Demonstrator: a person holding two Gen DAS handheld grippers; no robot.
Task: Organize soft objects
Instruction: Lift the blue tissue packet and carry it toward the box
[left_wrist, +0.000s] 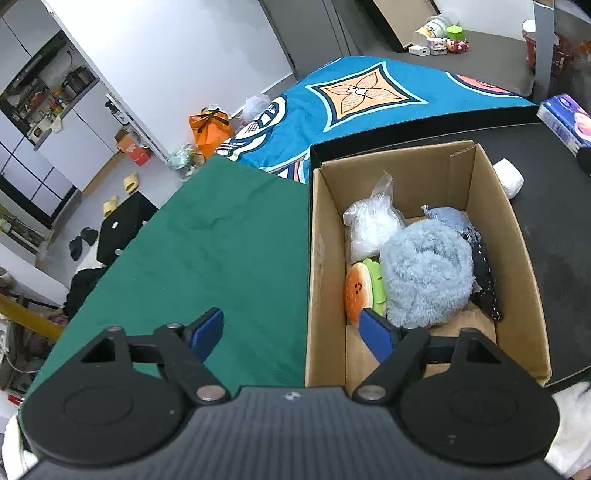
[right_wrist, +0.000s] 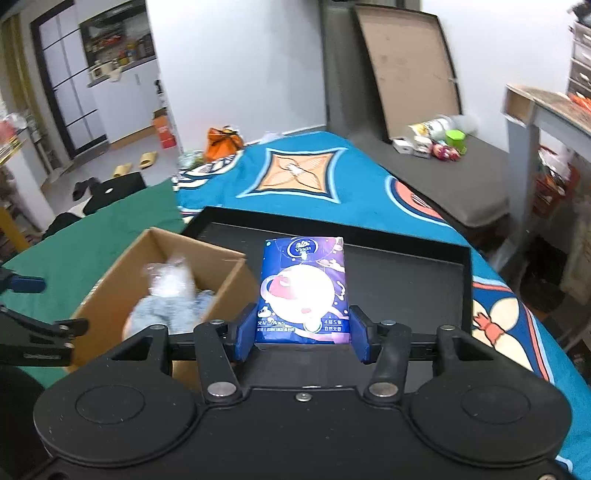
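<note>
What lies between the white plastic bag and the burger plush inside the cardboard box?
Nothing: in the left wrist view the plastic bag and the burger plush lie directly next to each other in the cardboard box.

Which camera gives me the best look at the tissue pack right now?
The right wrist view. The tissue pack sits centred and whole there, printed face up, between the right gripper fingers, which press on its sides. The left wrist view catches only part of it at the right edge, beyond the cardboard box.

The cardboard box (right_wrist: 207, 273) is motion-blurred in the right wrist view, its contents indistinct. In the left view, the tissue pack (left_wrist: 565, 123) beyond the box is cut by the frame edge, and the burger plush (left_wrist: 357, 291) lies half hidden under the blue fluffy toy (left_wrist: 424, 273).
</note>
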